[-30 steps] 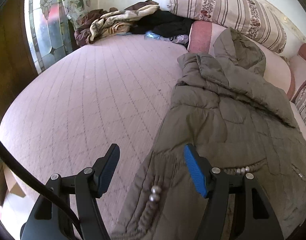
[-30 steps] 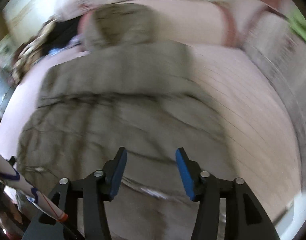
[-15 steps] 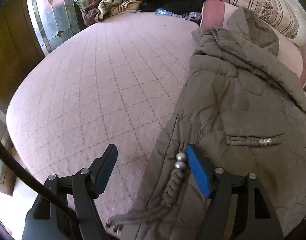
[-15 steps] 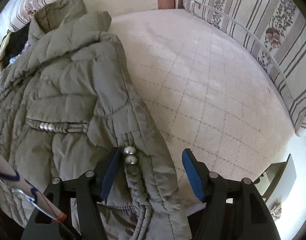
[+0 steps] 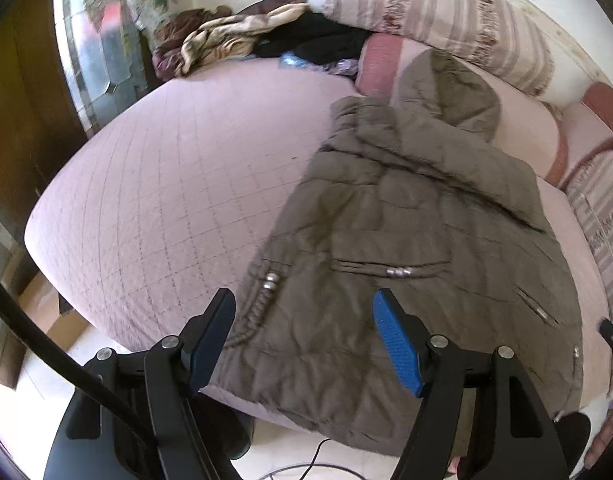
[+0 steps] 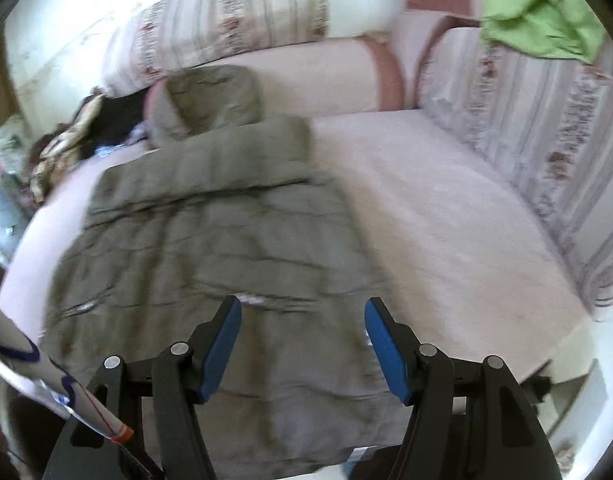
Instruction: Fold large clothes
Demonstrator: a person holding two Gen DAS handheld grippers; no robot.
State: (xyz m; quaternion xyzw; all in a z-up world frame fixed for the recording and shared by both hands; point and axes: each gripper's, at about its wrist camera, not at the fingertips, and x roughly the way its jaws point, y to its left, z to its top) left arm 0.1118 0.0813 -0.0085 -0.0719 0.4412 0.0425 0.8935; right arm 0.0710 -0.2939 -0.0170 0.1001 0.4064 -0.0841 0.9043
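Left gripper (image 5: 302,336): jaws apart, empty, above the coat's (image 5: 418,240) hem, left corner.
Right gripper (image 6: 302,340): jaws apart, empty, above the hem, right side.
Coat: flat on the bed (image 5: 178,184), hood toward the pillows (image 6: 226,20).
Advice: pinch both hem corners together, lift evenly, fold toward the hood.

Left gripper (image 5: 304,336): sits at the bottom middle of its frame, jaws wide apart, nothing between them.
Left pads (image 5: 398,350): blue, facing each other.
Right gripper (image 6: 302,340): sits at the bottom middle of its frame, jaws wide apart, nothing between them.
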